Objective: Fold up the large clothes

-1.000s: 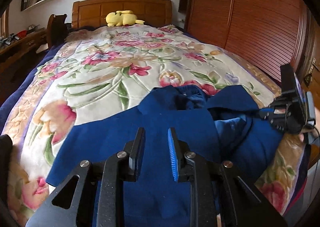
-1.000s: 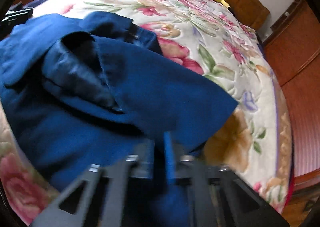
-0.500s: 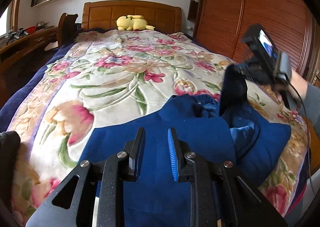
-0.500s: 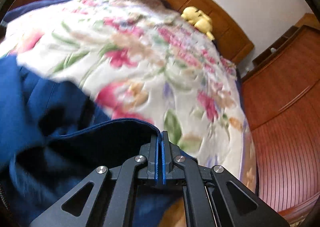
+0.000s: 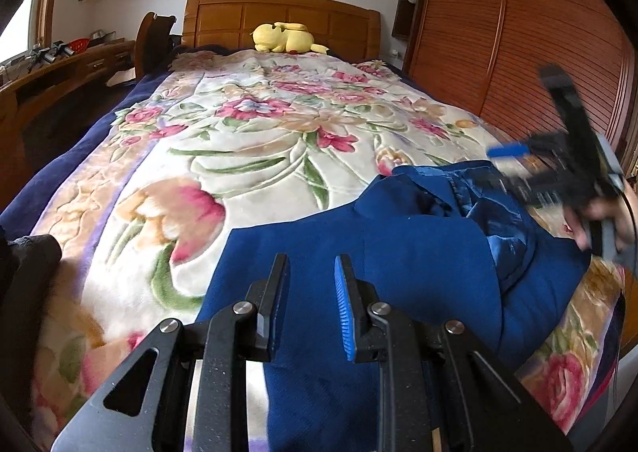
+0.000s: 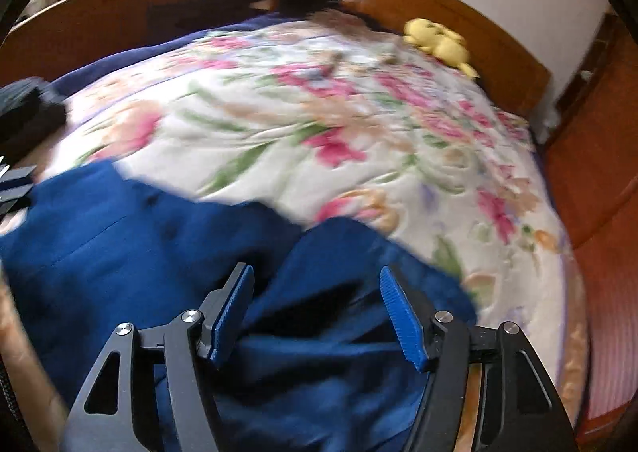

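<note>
My right tongs are spread wide now with nothing between them; half a second ago they pinched an edge of the dark blue cloth garment, so the flap is dropped. Garment lies bunched across the lower half of both frames, on the floral blanket of the bed. Left tongs hover part-open over it, empty. One fold laid; next edge needs picking.
</note>
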Available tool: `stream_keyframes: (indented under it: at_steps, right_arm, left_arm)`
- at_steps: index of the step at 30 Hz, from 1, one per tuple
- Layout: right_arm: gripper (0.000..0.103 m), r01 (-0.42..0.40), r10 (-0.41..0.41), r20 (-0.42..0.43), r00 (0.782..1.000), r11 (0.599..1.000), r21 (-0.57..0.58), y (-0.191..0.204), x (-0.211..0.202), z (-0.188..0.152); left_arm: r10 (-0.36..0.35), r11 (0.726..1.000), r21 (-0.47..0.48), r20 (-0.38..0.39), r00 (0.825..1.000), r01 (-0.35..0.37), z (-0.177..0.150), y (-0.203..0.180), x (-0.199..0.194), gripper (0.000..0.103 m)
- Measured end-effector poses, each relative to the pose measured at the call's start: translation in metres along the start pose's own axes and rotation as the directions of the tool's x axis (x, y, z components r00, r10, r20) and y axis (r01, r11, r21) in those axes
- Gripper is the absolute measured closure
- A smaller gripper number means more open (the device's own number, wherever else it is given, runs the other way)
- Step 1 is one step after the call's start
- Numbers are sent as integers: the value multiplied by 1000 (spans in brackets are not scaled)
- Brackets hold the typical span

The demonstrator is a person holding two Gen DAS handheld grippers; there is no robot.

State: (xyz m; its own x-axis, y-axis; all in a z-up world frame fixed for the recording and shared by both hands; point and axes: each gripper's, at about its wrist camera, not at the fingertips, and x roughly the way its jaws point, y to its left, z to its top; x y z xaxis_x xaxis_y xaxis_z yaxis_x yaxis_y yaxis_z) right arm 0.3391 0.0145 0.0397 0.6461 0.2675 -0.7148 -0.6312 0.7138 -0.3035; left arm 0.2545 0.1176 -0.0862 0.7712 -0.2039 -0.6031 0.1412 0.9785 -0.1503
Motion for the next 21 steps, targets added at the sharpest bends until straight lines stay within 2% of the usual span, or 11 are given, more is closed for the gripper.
stream_keyframes:
  at_steps: [2, 7, 10, 12, 17, 21]
  right_arm:
    - [35, -62, 61, -10, 998, 997, -45, 24, -8, -20]
    - [35, -123, 115, -61, 992, 980, -157, 73, -20, -68]
    - [35, -144, 131, -75, 988, 968, -203, 86, -27, -84]
    - [34, -169, 151, -95, 984, 963, -209, 94, -25, -91]
    - [29, -132, 110, -93, 990, 949, -287, 109, -24, -98]
    - [29, -150, 125, -102, 987, 943, -297, 116, -37, -90]
  left_arm:
    - [9, 1000, 5, -5, 1000, -9, 0, 2, -1, 79]
    - [11, 1000, -6, -6, 1000, -11, -3, 9, -2, 79]
    - [16, 1000, -10, 3, 1000, -16, -2, 11, -6, 79]
    - [15, 1000, -7, 8, 1000, -15, -2, 12, -9, 79]
    - [33, 999, -3, 7, 999, -33, -4, 17, -13, 79]
    - [45, 999, -8, 4, 999, -45, -6, 23, -15, 79]
